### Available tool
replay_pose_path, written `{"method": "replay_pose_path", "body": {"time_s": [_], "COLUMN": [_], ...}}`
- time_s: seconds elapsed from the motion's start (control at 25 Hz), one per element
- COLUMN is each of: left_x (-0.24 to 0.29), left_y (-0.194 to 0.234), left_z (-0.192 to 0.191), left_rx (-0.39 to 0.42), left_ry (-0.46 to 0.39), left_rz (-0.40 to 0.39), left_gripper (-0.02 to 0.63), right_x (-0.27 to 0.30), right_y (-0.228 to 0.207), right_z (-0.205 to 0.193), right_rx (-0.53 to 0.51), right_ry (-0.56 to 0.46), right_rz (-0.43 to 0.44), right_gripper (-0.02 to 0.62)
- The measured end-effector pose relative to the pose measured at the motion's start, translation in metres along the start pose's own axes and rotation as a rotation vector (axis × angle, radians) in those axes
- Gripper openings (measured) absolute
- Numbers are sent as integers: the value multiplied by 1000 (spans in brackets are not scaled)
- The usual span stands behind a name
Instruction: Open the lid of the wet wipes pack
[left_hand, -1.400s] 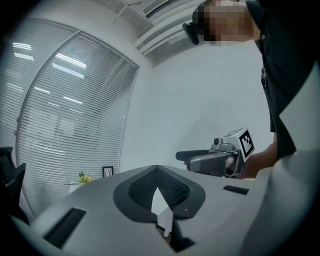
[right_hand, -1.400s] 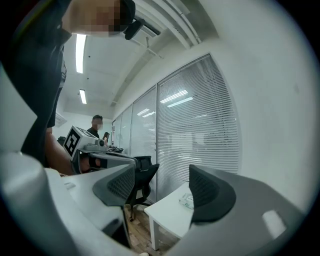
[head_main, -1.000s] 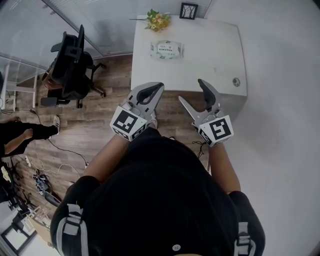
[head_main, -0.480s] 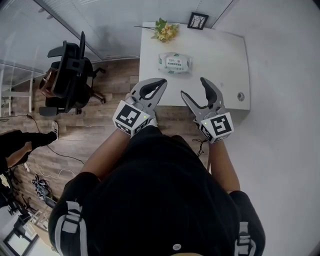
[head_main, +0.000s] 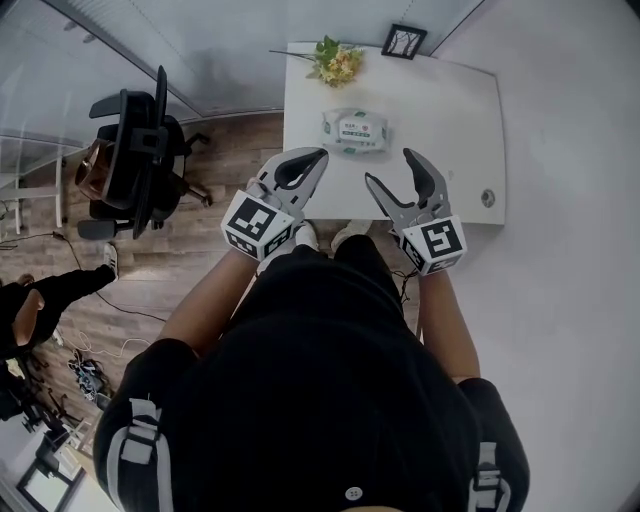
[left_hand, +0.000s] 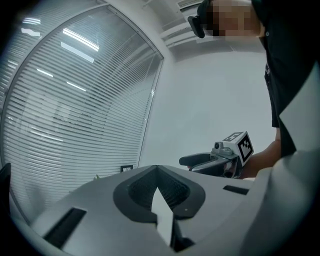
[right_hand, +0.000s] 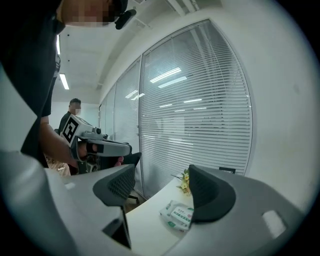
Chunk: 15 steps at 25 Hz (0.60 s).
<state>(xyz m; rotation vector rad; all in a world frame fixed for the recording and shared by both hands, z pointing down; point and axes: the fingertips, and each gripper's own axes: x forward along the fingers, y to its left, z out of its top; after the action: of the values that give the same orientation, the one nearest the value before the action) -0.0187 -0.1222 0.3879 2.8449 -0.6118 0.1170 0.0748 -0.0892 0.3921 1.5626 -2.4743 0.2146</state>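
The left claw was clenched on nothing and the right claw gaped, released. Both hovered side by side over the white surface's near edge. The wet wipes pack lay just beyond, untouched.

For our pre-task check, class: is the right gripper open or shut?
Open. On the right gripper, the jaws stand well apart, holding nothing; the wet wipes pack lies beyond on the table.

The left gripper and right gripper have neared the wet wipes pack.
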Motion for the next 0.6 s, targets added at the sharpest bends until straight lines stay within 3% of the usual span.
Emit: {"method": "replay_pose_path", "body": {"time_s": [0.32,0.6], "left_x": [36,73], "left_y": [32,63], "left_z": [-19,-48], "left_rx": [-11,-40], "left_ry": [48,130], "left_rz": [39,100], "left_gripper": [1,0], "right_x": [39,78], "right_y": [-42,-77], "right_z": [-41,-94], "right_rx": [11,-33], "right_ry": [86,230], "right_rz": [28,107], "right_gripper": [337,337]}}
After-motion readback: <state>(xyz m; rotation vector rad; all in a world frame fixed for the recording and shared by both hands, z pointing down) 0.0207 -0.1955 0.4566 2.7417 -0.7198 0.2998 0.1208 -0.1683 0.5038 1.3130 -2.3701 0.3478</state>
